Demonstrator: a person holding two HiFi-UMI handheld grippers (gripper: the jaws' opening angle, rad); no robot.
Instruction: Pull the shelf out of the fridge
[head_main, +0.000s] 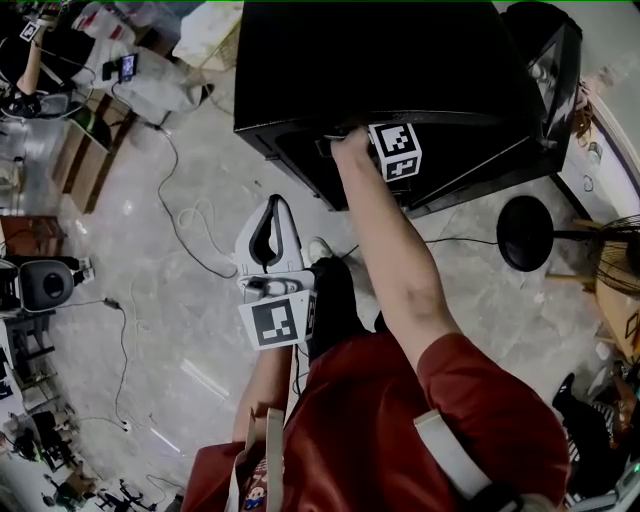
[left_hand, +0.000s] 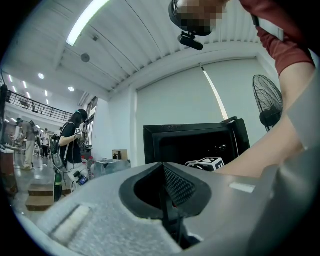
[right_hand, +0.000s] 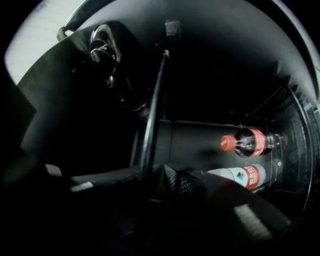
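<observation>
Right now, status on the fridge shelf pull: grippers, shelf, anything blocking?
Left gripper shut, empty, outside fridge. Right gripper inside, shut on shelf edge. Cola bottle and white bottle apart from shelf.

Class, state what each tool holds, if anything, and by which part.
Right tool appears shut on the fridge shelf, at its front edge. Left tool is shut, holding nothing.

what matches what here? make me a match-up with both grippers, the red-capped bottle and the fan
1 grey left gripper
2 right gripper
3 dark plastic bottle with red cap
4 black pedestal fan

A on the floor beside the black boxy fridge
B jaws together, empty
C closed on the thin dark shelf edge inside the fridge
D next to a pale labelled bottle

Pairs: 1-B, 2-C, 3-D, 4-A
</observation>
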